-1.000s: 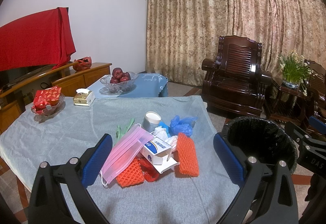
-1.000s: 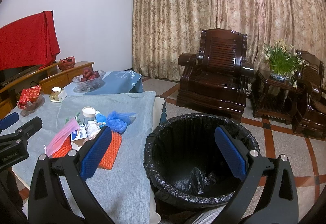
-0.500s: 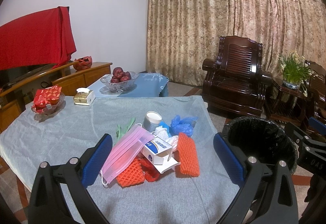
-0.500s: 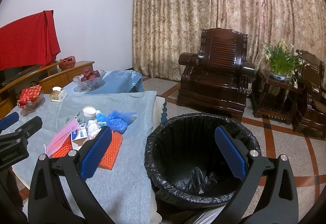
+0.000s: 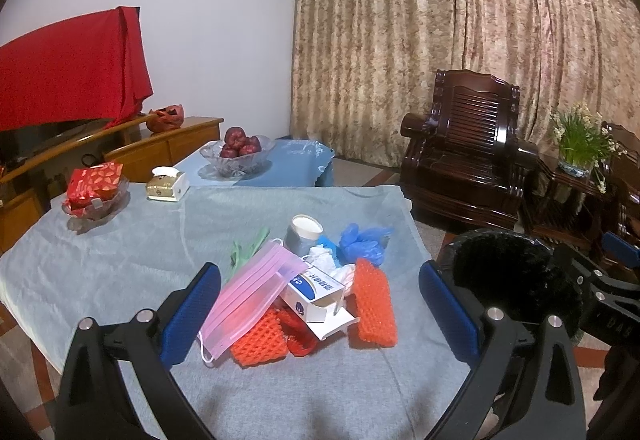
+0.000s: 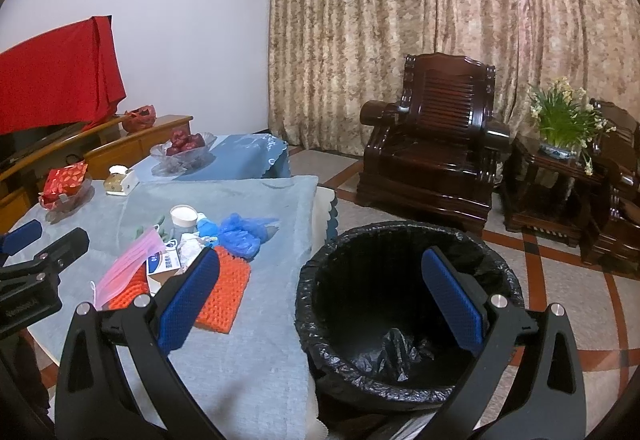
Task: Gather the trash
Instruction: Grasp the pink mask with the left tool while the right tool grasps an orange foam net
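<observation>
A pile of trash lies on the grey-clothed table: a pink face mask, a white and blue carton, orange foam nets, a paper cup, crumpled tissue and blue plastic gloves. My left gripper is open and empty, just short of the pile. The black-lined bin stands on the floor right of the table. My right gripper is open and empty above the bin's near rim. The pile also shows in the right wrist view.
On the table's far side stand a red gift box in a glass dish, a tissue box and a bowl of apples. A dark wooden armchair and a side table with a plant stand beyond the bin.
Both views have shifted very slightly; the grippers stay open and nothing on the table has moved.
</observation>
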